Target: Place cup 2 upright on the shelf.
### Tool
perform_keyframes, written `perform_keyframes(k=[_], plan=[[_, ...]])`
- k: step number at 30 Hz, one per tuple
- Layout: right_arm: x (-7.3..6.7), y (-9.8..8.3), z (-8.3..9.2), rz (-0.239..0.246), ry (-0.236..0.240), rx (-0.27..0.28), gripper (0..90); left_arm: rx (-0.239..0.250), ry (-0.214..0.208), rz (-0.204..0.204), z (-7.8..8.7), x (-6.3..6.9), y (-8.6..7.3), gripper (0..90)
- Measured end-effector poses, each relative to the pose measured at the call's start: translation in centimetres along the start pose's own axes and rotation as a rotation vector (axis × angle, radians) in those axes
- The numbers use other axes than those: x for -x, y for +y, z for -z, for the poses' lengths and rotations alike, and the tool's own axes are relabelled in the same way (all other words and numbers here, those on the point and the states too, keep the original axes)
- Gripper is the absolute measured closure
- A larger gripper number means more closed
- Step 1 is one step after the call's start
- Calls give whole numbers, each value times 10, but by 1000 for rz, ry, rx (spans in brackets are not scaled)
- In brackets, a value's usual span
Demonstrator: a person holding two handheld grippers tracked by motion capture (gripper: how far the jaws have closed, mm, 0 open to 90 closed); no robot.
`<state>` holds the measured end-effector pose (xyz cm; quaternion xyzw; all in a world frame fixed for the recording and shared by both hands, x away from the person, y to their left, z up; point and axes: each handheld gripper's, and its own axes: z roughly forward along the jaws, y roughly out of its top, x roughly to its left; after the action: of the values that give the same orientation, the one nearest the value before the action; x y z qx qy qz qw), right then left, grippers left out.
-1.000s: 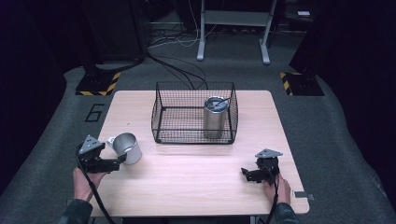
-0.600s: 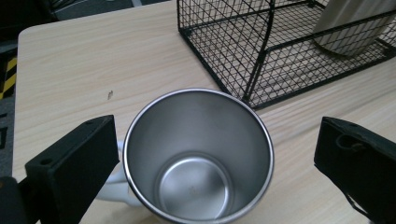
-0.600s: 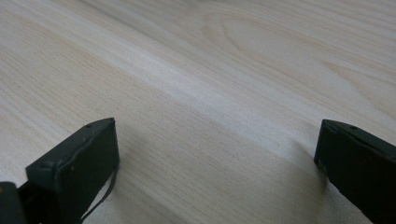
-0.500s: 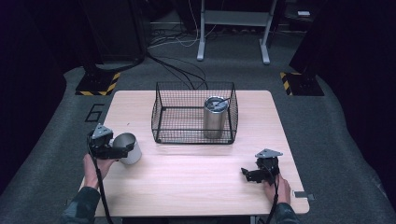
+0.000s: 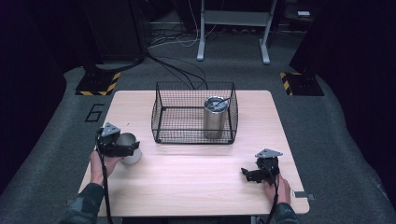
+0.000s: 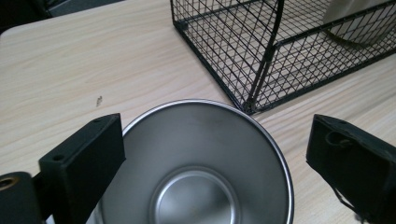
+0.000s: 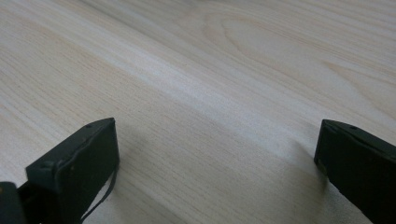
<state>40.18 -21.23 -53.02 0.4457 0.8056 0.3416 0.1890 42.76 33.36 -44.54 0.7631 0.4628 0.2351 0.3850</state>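
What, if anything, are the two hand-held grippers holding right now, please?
Nothing is clamped. The left hand-held gripper stands open around the steel cup at its rim; the right hand-held gripper is open over bare table.

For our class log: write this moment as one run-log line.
left gripper: open, jaws around cup | right gripper: open, over bare table | tumbler: upright in basket

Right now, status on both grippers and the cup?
Left gripper open, jaws either side of the cup, not closed on it. Right gripper open over bare table. Basket just beyond the cup, tumbler inside.
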Motion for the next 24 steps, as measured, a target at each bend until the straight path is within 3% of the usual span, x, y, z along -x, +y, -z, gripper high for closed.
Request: perform_keyframes(k=[2,11,16,24], plan=[[0,0,0,0,1,-8,0,-13,-7,9,-3,0,-1,76],[0,0,0,0,-1,-7,0,47,20,-25,5,1,2,86],[0,0,0,0,-1,-7,0,36,29,-10,2,-5,0,20],[0,0,0,-1,0,-5,0,17,-7,30,-8,-12,-8,31]])
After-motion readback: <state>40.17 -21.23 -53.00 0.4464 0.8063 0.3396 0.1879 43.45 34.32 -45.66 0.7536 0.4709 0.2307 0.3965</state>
